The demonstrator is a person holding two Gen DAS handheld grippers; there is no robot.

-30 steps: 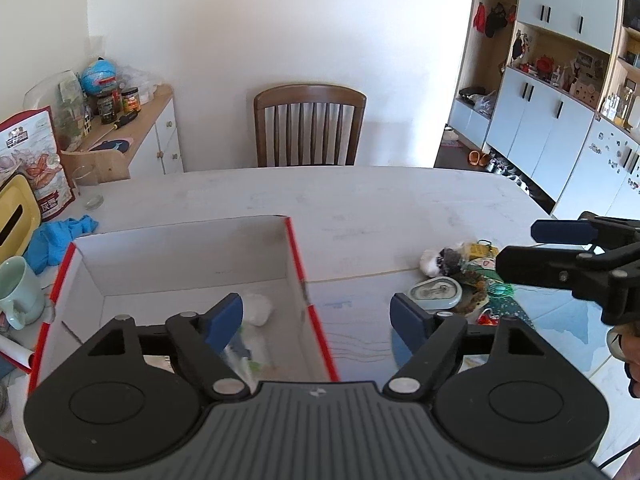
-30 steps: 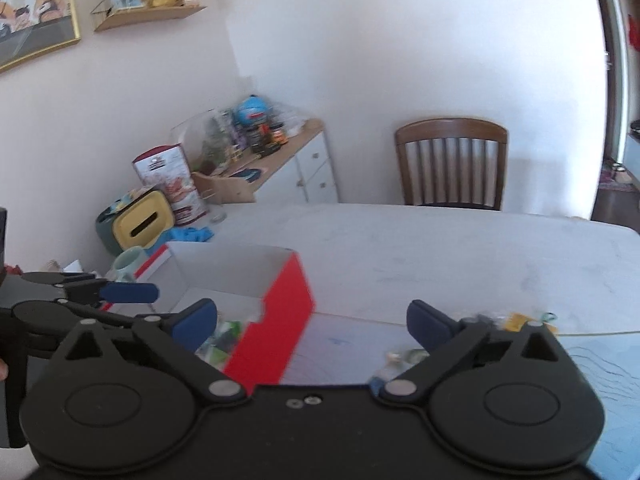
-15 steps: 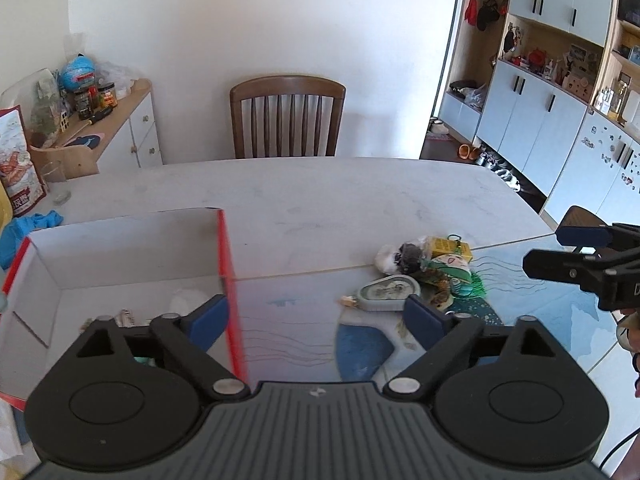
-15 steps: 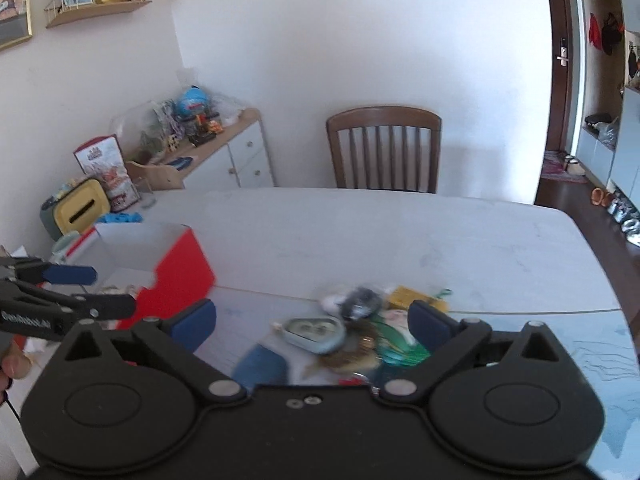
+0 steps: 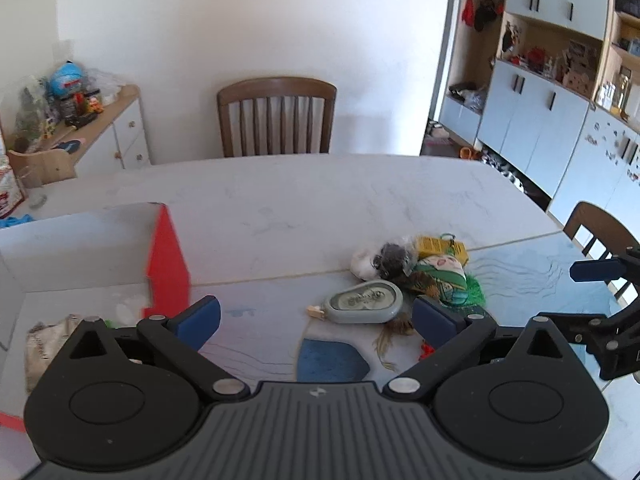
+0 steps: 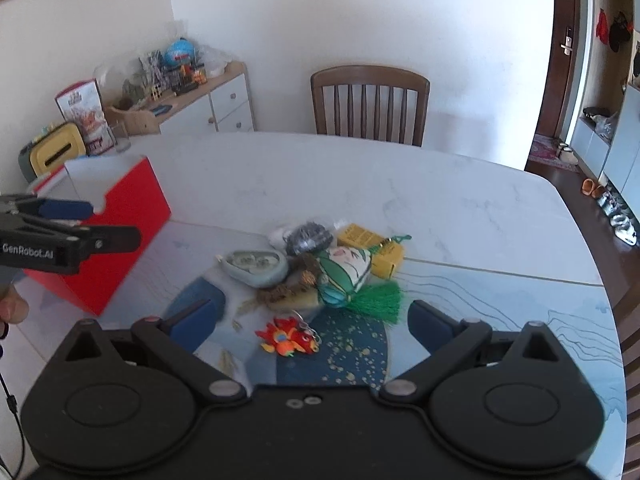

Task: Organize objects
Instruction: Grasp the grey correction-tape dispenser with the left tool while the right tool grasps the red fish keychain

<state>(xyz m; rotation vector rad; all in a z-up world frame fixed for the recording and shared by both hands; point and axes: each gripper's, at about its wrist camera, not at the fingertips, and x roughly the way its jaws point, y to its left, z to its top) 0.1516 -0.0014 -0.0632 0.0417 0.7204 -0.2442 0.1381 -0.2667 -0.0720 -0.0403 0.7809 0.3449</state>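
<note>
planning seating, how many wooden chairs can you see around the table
2. One chair stands at the far side of the table, pushed in against the wall side. A second chair shows partly at the table's right edge. Others may be out of view.

Table (image 6: 460,200): pale marble-look top with rounded corners; a blue-patterned area covers the near part.
Red box (image 6: 120,232): open cardboard box with red outer walls and a white inside, standing on the table's left side.
Pile: small things heaped together near the table's middle, right of the box and apart from it.
Grey oval case (image 5: 362,302): lies flat at the pile's left edge.
Yellow box (image 6: 370,246): lies at the pile's far right.
Green tassel charm (image 6: 348,276): lies across the pile, its fringe pointing right.
Dark fuzzy ball (image 5: 394,258): at the far side of the pile, beside a white lump.
Red-orange fish charm (image 6: 288,338): lies alone, just in front of the pile.
</note>
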